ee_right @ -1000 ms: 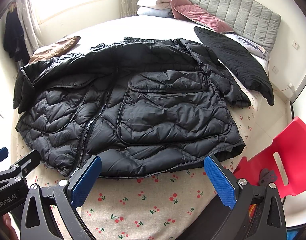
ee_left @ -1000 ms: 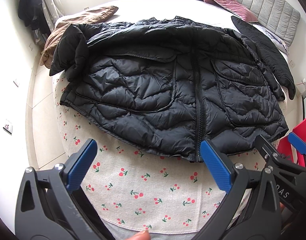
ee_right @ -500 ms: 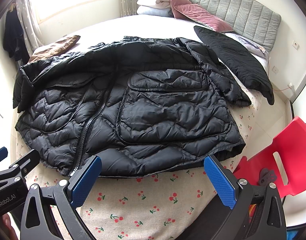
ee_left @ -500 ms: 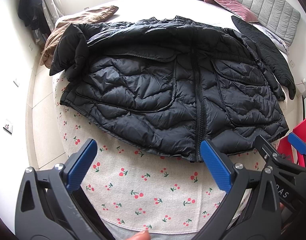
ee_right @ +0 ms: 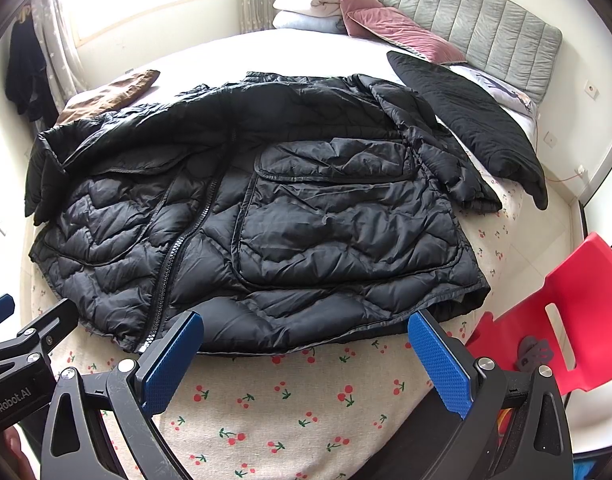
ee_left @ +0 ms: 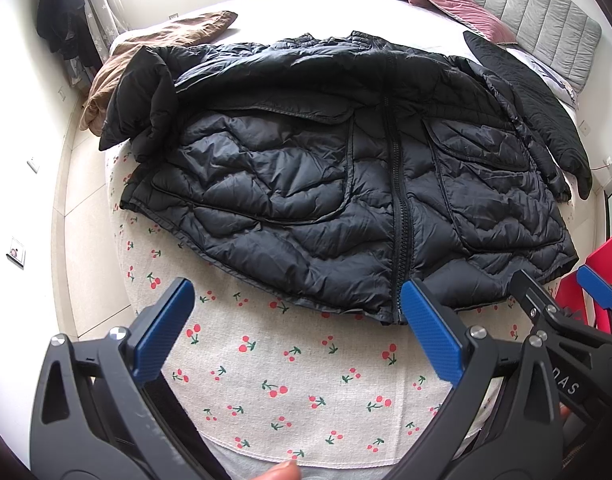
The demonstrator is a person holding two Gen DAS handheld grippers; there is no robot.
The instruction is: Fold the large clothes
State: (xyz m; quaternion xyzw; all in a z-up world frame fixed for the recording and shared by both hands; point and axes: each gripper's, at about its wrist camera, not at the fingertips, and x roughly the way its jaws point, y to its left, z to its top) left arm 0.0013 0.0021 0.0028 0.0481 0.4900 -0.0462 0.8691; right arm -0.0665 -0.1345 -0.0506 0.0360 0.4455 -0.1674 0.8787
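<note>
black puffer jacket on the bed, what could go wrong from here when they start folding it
1. The black puffer jacket is thick and slick-looking; a pinch at the hem may slip out of the open right gripper or left gripper.
2. Its bunched sleeve hangs near the bed's edge and could drag the jacket off during a fold.
3. The other black garment touches the far sleeve and might get caught up in the fold.

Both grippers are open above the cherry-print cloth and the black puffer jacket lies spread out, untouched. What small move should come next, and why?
Probably lower the right gripper onto the black puffer jacket at its near hem. The left gripper is open too, and neither holds fabric; the jacket lies flat and zipped on the cherry-print cloth, its hem just ahead.
</note>
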